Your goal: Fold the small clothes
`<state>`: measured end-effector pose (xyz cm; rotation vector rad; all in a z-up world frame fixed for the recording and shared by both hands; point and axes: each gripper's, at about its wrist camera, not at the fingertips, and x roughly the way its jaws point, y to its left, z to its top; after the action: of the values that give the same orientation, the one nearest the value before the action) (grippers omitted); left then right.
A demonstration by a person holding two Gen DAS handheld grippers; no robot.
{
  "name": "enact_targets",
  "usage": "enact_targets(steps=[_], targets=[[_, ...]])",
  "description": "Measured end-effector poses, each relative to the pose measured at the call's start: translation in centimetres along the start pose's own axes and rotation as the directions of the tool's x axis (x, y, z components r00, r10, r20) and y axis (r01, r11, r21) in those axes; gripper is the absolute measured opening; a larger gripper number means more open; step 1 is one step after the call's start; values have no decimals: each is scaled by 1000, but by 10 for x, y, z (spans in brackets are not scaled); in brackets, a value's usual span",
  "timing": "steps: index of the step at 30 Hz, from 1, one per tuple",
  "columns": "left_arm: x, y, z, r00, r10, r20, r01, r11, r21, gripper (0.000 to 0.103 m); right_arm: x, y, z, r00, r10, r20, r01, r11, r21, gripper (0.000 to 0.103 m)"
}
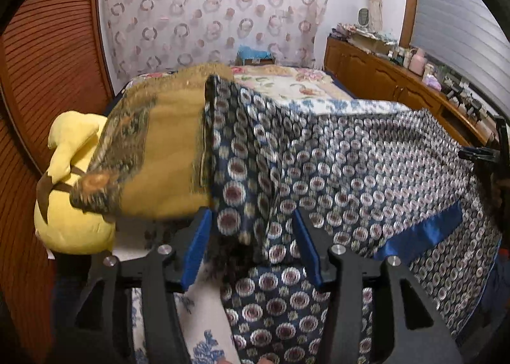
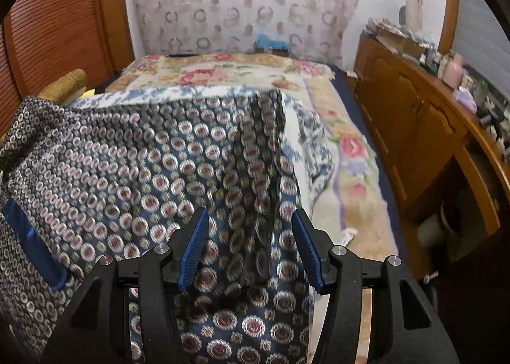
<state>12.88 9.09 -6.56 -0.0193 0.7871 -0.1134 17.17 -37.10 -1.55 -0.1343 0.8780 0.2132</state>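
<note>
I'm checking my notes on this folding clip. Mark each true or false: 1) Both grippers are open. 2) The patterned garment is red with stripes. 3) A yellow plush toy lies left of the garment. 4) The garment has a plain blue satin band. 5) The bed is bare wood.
1) True: the left gripper and right gripper both stand open, fabric between their fingers.
2) False: the patterned garment is dark blue with round medallions.
3) True: the yellow plush toy.
4) True: the blue band.
5) False: the bed carries floral covers.

Dim, warm indoor light — patterned cloth [image 1: 334, 173] smeared by motion blur, fisheye edges bent and dark.
</note>
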Motion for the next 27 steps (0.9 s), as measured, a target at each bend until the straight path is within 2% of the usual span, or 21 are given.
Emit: enact_targets(steps=[4,9,13,27], targets=[[2,-2,-6,1000,-2,-12,2,1000,-9,53,7,3,-9,1000,8,-12,-8,1000,0,55],[4,0,-6,999,29,-21,-30,999,-29,53,9,1,-12,1000,5,-20,-4,1000,7,55],[3,4,-8,999,36,-15,-37,998,-53,53,13,0,-12,999,-2,-35,2,1000,17,55],[-6,-4,-7,999,40,15,-40,998,-46,53,13,0,-12,999,-6,-37,6,1000,13,55]])
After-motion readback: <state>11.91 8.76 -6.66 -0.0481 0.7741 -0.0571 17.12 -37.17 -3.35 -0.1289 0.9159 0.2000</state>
